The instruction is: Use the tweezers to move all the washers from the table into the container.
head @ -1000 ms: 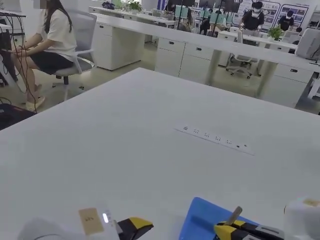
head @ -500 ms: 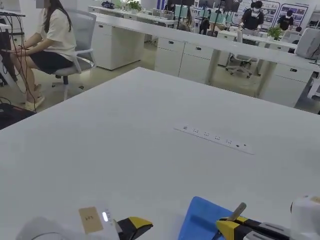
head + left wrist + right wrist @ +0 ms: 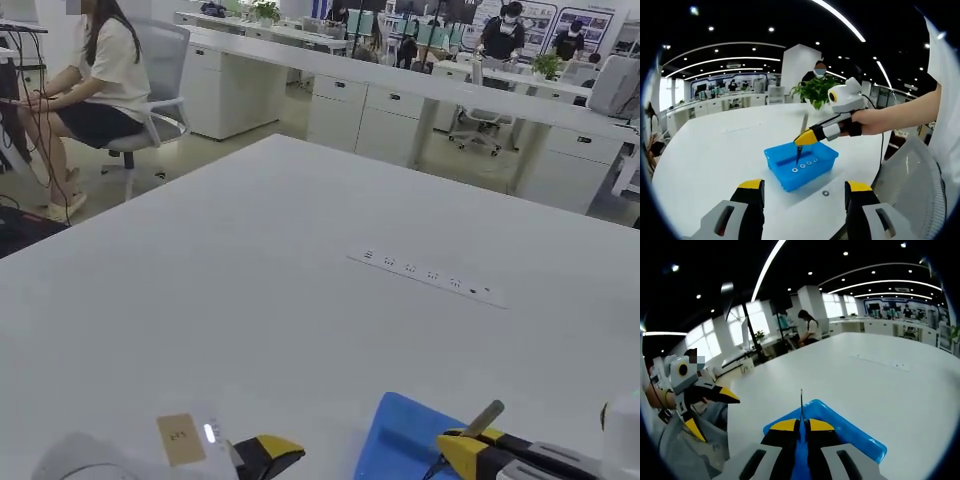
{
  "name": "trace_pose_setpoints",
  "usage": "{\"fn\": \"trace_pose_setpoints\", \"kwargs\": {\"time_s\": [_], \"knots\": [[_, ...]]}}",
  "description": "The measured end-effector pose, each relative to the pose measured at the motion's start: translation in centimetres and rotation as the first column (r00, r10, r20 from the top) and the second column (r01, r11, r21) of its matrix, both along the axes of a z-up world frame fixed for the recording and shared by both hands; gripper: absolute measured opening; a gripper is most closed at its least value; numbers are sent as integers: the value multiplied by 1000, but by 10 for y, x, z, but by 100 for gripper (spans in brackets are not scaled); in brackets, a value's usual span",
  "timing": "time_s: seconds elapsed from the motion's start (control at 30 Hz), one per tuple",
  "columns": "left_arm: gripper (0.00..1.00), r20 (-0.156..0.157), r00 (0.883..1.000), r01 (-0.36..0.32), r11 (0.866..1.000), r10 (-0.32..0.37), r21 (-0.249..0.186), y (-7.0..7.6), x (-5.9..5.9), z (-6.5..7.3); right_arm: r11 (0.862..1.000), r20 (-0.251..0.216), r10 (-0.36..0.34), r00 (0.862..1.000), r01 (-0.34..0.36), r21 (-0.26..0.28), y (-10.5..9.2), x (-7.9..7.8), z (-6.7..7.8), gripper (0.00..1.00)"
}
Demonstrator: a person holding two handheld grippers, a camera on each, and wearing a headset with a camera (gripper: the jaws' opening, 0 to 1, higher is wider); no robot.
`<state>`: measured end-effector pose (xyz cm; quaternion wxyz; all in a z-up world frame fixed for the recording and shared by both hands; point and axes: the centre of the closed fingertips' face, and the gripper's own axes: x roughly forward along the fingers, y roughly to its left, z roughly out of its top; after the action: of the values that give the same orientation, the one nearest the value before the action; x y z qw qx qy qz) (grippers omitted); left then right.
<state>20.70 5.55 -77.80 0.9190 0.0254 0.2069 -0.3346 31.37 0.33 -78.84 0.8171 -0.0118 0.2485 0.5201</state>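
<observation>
Left gripper view: washers [image 3: 802,165] are gathered in the container [image 3: 790,181], one washer [image 3: 825,193] is left by the table [image 3: 715,150] edge; tweezers [image 3: 804,124] are pinched by the right gripper [image 3: 807,139], the left gripper [image 3: 805,184] is spread wide, empty.

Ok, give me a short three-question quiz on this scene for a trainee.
1. True or false: the left tool is shut on the tweezers.
2. The tweezer tips point down into: A) a red cup B) the blue container C) a metal bowl
3. Fill in: one washer lies on the ____, just outside the container.
Key: 1 false, the right tool holds them and the left is open; 2 B; 3 table.
</observation>
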Motion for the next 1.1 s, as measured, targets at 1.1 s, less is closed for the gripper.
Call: {"fn": "trace_pose_setpoints", "kwargs": {"time_s": [1.1], "knots": [[64,-16,999,37,999,-37,14,-6,-4,-4,996,-4,15,1000,-14,90,-2,-43,31,3]]}}
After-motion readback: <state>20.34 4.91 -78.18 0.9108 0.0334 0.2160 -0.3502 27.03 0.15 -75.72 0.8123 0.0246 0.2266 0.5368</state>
